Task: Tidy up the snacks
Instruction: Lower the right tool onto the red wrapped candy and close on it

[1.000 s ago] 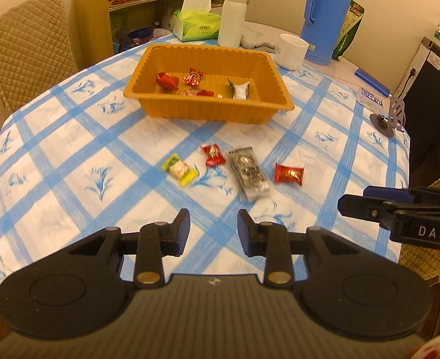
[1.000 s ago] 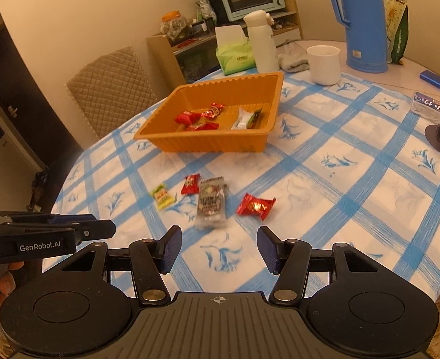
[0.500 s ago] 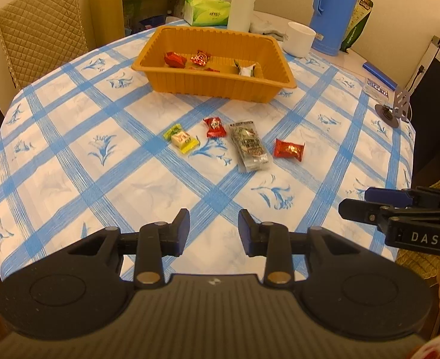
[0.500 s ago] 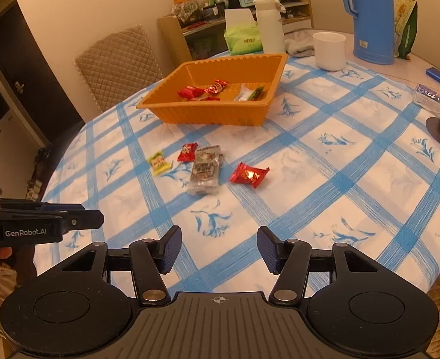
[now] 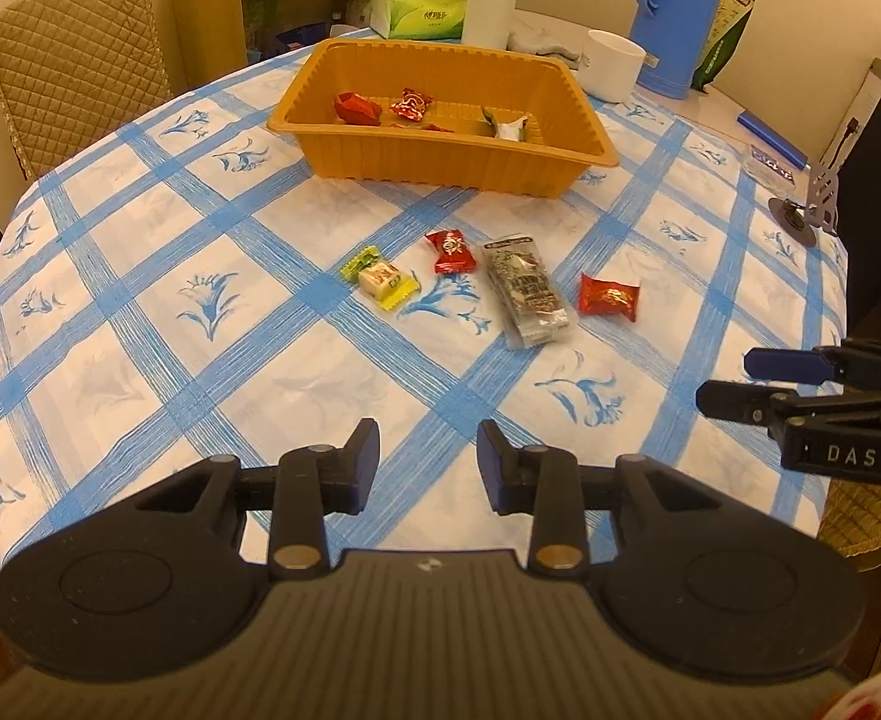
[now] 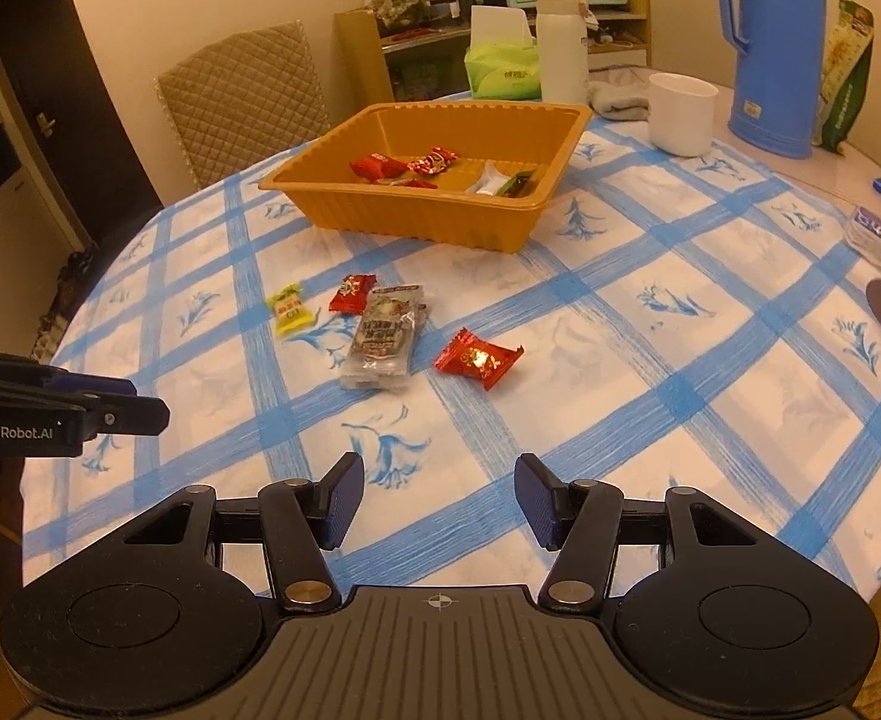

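Both grippers empty, jaws parted; red candy (image 6: 479, 358) lies ahead, nearer the right gripper (image 6: 434, 501) than the left gripper (image 5: 427, 468).

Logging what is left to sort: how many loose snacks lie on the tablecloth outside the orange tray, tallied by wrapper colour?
Red wrappers: 2, a small candy and a bigger one
Yellow-green wrapper: 1
Clear packet with dark filling: 1
Total: 4 loose, none touching the orange tray.
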The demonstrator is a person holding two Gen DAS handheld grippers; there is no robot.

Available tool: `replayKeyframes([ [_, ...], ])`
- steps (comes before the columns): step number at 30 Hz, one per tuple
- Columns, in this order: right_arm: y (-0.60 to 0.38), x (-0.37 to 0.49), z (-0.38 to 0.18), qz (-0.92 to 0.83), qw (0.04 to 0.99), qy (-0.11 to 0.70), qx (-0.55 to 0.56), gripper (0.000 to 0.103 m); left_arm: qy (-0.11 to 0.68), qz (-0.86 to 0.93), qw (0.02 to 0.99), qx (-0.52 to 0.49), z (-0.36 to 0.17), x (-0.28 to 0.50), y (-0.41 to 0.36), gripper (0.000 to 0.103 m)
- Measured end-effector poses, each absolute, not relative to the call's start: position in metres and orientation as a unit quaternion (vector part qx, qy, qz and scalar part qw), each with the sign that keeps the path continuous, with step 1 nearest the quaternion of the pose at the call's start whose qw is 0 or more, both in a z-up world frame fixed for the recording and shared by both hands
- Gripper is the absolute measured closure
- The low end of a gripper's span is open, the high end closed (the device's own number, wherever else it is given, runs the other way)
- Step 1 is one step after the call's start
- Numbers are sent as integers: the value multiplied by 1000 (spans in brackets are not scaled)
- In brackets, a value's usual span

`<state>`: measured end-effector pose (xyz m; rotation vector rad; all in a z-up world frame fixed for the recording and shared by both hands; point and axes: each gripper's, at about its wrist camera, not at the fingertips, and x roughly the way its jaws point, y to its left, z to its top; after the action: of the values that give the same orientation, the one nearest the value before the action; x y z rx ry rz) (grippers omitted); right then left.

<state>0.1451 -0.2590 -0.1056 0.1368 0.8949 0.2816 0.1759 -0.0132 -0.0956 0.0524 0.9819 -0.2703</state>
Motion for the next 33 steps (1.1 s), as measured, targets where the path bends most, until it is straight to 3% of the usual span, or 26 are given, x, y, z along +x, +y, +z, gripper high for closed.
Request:
replayKeyframes([
  [21,-256,226,-128,157,894,420,15,47,477,-108,872,35,-113,223,8,69],
  [33,-248,259,-144,195,882,429,-4,55,484,-106,868,34,-119,239,18,69],
])
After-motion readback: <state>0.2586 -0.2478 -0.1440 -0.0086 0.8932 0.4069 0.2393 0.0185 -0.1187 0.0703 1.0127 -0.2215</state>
